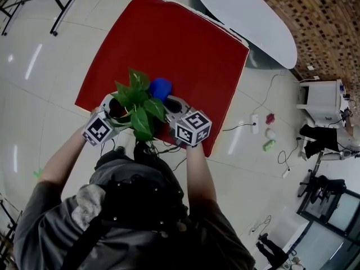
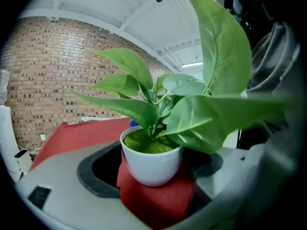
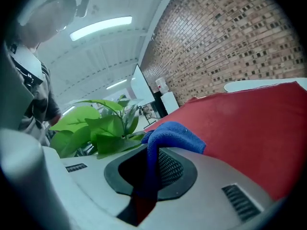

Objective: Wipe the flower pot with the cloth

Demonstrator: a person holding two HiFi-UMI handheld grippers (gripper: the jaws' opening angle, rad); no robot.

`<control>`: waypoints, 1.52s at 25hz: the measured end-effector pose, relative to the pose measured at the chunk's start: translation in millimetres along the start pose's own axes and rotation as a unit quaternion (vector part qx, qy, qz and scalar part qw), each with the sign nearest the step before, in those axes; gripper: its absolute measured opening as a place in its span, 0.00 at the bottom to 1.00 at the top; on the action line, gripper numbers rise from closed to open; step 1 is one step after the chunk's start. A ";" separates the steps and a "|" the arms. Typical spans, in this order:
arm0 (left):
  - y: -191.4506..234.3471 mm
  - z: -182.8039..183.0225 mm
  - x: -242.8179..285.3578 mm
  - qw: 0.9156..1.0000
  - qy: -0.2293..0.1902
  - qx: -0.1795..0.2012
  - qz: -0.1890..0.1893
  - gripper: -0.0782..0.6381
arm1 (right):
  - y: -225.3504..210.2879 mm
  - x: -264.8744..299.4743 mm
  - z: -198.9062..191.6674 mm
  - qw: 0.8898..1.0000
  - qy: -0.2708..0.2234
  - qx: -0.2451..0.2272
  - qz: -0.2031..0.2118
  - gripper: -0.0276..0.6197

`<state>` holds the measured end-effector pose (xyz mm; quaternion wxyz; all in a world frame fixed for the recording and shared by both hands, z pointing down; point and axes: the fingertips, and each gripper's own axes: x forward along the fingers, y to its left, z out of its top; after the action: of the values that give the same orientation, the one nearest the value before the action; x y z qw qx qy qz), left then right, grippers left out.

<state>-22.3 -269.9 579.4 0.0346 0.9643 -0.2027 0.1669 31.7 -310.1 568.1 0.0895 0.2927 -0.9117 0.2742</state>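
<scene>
A small white flower pot (image 2: 151,164) holds a leafy green plant (image 1: 138,103). My left gripper (image 2: 154,178) is shut on the pot, whose base rests against the red pads (image 2: 160,200). In the head view the left gripper (image 1: 114,108) sits under the leaves, which hide the pot. My right gripper (image 1: 172,104) is shut on a blue cloth (image 1: 160,88), just right of the plant. In the right gripper view the cloth (image 3: 172,135) bunches above the right gripper (image 3: 149,176), beside the plant's leaves (image 3: 103,126). I cannot tell whether cloth and pot touch.
Both grippers hover over the near edge of a red-covered surface (image 1: 180,44). A white oval table (image 1: 247,13) stands beyond it. Cables, a power strip (image 1: 254,122) and small objects (image 1: 269,145) lie on the floor at right, near a white cabinet (image 1: 323,100).
</scene>
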 end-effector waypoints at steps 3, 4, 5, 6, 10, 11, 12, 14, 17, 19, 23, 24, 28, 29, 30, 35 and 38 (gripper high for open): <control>0.6 -1.9 -0.4 1.000 -0.003 -0.006 -0.003 0.73 | -7.0 9.6 -6.9 1.000 0.011 0.016 -0.002 0.13; 1.3 -2.5 -0.3 1.000 -0.003 -0.006 -0.004 0.73 | -10.1 13.3 -11.3 1.000 0.021 0.013 -0.005 0.13; 2.2 -2.9 0.2 1.000 -0.003 -0.006 -0.005 0.73 | -13.3 16.9 -15.9 0.999 0.033 0.006 -0.011 0.13; 2.9 -3.4 0.9 1.000 -0.003 -0.006 -0.006 0.73 | -16.2 19.9 -20.4 0.999 0.045 -0.004 -0.018 0.13; 2.5 -3.8 1.9 1.000 -0.002 -0.008 -0.006 0.73 | -21.6 24.3 -31.3 0.994 0.078 -0.052 -0.056 0.13; 2.0 -2.9 1.7 1.000 -0.001 -0.008 -0.005 0.73 | -21.6 23.7 -32.5 0.993 0.082 -0.061 -0.065 0.13; 1.2 -2.0 1.5 1.000 0.000 -0.007 -0.003 0.73 | -21.6 22.7 -33.7 0.991 0.084 -0.068 -0.073 0.13; -0.3 -0.4 1.2 1.000 0.001 0.001 0.002 0.74 | -21.3 19.8 -34.8 0.991 0.079 -0.070 -0.086 0.13; -1.3 -0.6 -1.7 1.000 0.002 0.009 0.013 0.74 | -21.1 11.5 -31.6 0.993 0.047 -0.037 -0.106 0.13; -2.3 -4.7 -7.8 1.000 0.007 0.020 0.021 0.74 | -21.6 1.3 -30.9 0.991 0.027 -0.022 -0.132 0.13; -12.1 -17.8 -25.9 0.998 0.029 0.051 0.032 0.74 | -19.8 -36.1 -34.3 0.978 0.005 -0.028 -0.205 0.13; -14.8 -20.4 -33.6 0.998 0.032 0.047 0.039 0.74 | -16.6 -47.5 -37.3 0.975 0.001 -0.029 -0.222 0.13; -24.7 -25.4 -80.1 0.996 0.026 -0.003 0.088 0.74 | 10.4 -94.1 -54.2 0.959 -0.019 -0.020 -0.281 0.13; -26.6 -21.6 -95.5 0.994 0.017 -0.021 0.105 0.74 | 19.8 -105.9 -56.2 0.955 -0.025 -0.019 -0.294 0.13; -28.5 -15.3 -111.6 0.992 0.006 -0.039 0.119 0.74 | 29.7 -117.5 -56.1 0.950 -0.032 -0.021 -0.309 0.13; -41.2 36.4 -177.5 0.986 -0.049 -0.061 0.147 0.72 | 83.3 -181.8 -31.5 0.915 -0.094 -0.040 -0.390 0.13; -40.2 76.7 -206.2 0.978 -0.106 -0.065 0.170 0.69 | 121.5 -223.4 -7.0 0.889 -0.145 -0.057 -0.431 0.13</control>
<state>-160.4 -165.2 437.9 0.0464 0.9237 -0.3765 0.0537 142.5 -115.5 447.3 0.0817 0.6876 -0.7129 0.1110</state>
